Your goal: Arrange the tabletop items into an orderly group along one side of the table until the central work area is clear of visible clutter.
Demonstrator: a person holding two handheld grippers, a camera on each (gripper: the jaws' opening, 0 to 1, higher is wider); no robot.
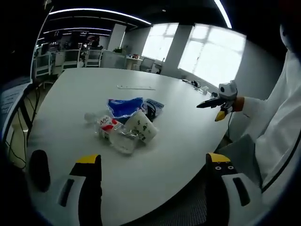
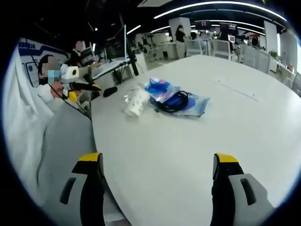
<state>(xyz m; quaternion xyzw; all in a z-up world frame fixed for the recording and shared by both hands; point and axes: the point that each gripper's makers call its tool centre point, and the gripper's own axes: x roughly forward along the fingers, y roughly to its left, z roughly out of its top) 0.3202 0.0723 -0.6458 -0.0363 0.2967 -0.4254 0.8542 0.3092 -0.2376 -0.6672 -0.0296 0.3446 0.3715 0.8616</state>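
Observation:
A small heap lies mid-table: a blue bag [image 1: 124,106], a white printed paper cup [image 1: 141,126] on its side, a clear bottle with a red label [image 1: 106,125] and a black cable [image 1: 150,109]. My left gripper [image 1: 153,160] hovers over the near table edge, open, short of the heap and holding nothing. From the other side I see the cup [image 2: 135,102], blue bag [image 2: 160,88], cable [image 2: 174,101] and a clear packet [image 2: 195,104]. My right gripper [image 2: 153,157] is open and well back from them. Each gripper appears in the other's view: right gripper [image 1: 208,111], left gripper [image 2: 85,92].
The white table [image 1: 178,150] is large and rounded. A thin pale strip [image 1: 135,87] lies beyond the heap, strip [image 2: 235,89]. A dark object [image 1: 40,169] sits at the near left edge. A person in white [image 1: 282,122] stands at the table's edge. Office chairs and desks stand behind.

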